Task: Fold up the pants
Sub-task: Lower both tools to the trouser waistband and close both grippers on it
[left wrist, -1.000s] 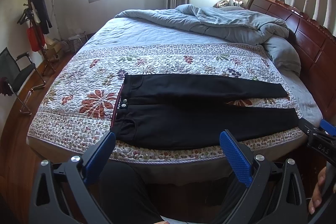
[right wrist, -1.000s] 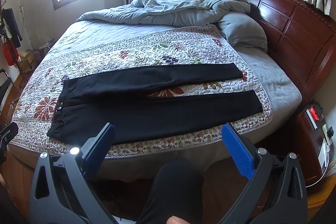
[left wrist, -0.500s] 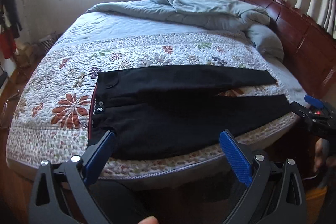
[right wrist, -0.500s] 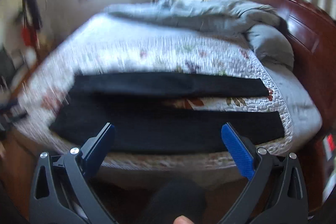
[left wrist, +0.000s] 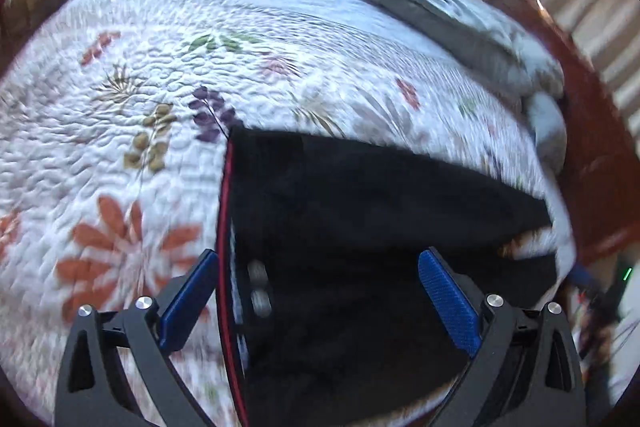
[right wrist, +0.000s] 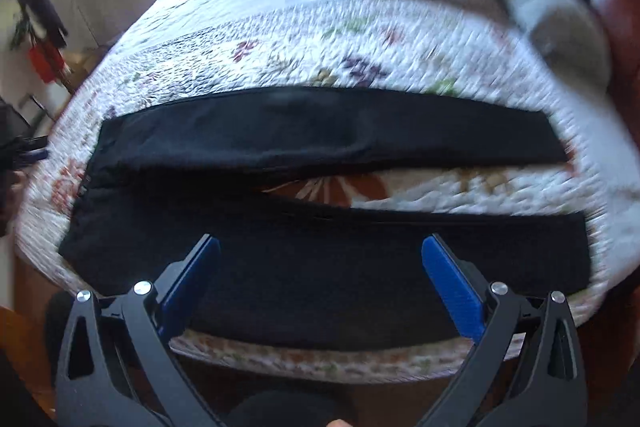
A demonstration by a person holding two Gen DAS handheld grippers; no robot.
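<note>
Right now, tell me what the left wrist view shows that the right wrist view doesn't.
Left only: the waistband's red edge and two buttons, close under the open left gripper. Right only: both pant legs full length, parted, and the open right gripper. Both: black pants flat on the floral quilt, ungrasped.

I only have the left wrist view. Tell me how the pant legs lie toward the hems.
Observer: The black pants lie flat, with the legs spread in a narrow V. The floral quilt shows between them.
Operator: Report the right hand-held gripper.
Observer: The right hand-held gripper is open and holds nothing. Its fingers frame the middle of the near leg.
Operator: Give me the near hem's position.
Observer: The near hem lies flat by the quilt's near edge, well to the right of those fingers.
</note>
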